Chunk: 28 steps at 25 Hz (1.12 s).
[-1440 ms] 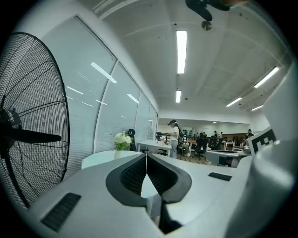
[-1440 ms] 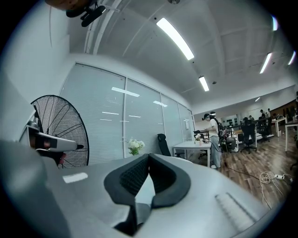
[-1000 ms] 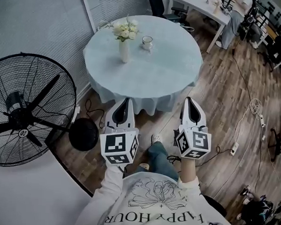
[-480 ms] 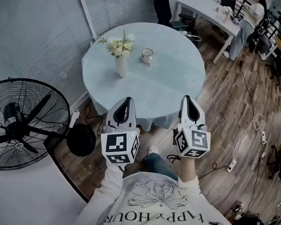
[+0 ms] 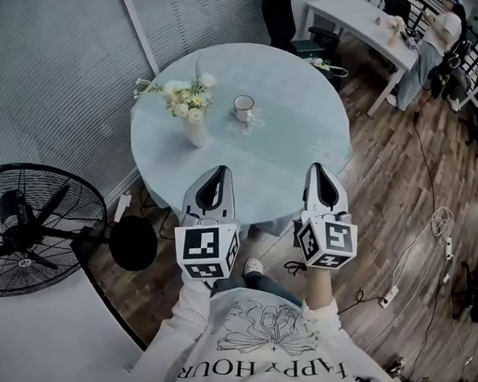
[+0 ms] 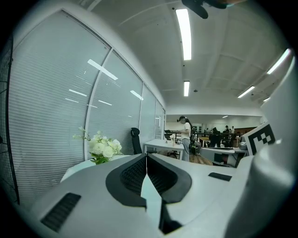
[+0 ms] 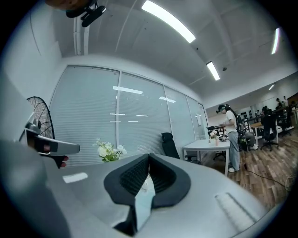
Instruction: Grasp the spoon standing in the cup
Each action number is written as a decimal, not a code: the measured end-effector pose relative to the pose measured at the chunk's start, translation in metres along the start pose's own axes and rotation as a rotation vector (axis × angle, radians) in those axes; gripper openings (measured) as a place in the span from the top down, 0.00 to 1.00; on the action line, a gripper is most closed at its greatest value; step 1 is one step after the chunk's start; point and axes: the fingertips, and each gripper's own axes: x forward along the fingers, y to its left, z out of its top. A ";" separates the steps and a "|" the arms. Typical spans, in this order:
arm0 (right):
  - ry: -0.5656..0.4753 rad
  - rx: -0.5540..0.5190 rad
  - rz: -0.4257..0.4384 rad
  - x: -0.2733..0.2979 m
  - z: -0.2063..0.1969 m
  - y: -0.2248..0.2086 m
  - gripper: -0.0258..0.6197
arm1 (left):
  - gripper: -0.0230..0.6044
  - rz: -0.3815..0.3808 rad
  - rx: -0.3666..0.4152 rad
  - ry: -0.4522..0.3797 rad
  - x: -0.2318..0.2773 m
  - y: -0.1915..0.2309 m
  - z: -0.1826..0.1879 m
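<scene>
1. Since the frame half a second ago, the round table [image 5: 294, 129] and the cup [image 5: 243, 108] on it have slid lower in the head view, nearer both grippers. The grippers keep their places in that view.
2. The cup stands on the pale tablecloth, ahead of the left gripper [image 5: 218, 171] and well apart from both tools. The spoon in it is too small to make out.
3. The left gripper's jaws are pressed together at the tips, with nothing between them.
4. The right gripper [image 5: 318, 168] is held level with the left one, its jaws likewise closed and empty.
5. A vase of white flowers [image 5: 191, 116] stands near the cup, ahead and to the left of the left gripper.
6. A standing fan [image 5: 29, 231] is on the wooden floor, well to the left of the left gripper.
7. A white desk [image 5: 356, 13] lies far ahead, to the right of the right gripper.
</scene>
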 end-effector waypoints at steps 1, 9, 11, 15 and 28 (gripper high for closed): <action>0.004 0.003 0.002 0.005 -0.001 -0.004 0.94 | 0.95 0.002 0.002 0.004 0.006 -0.001 0.000; 0.035 0.026 0.022 0.033 -0.012 -0.018 0.94 | 0.95 -0.006 0.007 0.035 0.035 -0.008 -0.004; 0.041 0.029 0.027 0.041 -0.014 -0.019 0.94 | 0.95 -0.005 0.004 0.041 0.043 -0.006 -0.005; 0.051 0.028 0.029 0.054 -0.017 -0.023 0.94 | 0.95 -0.009 -0.001 0.053 0.061 -0.003 -0.008; 0.056 -0.001 -0.020 0.122 -0.021 -0.051 0.94 | 0.95 -0.059 0.012 0.106 0.145 0.010 -0.021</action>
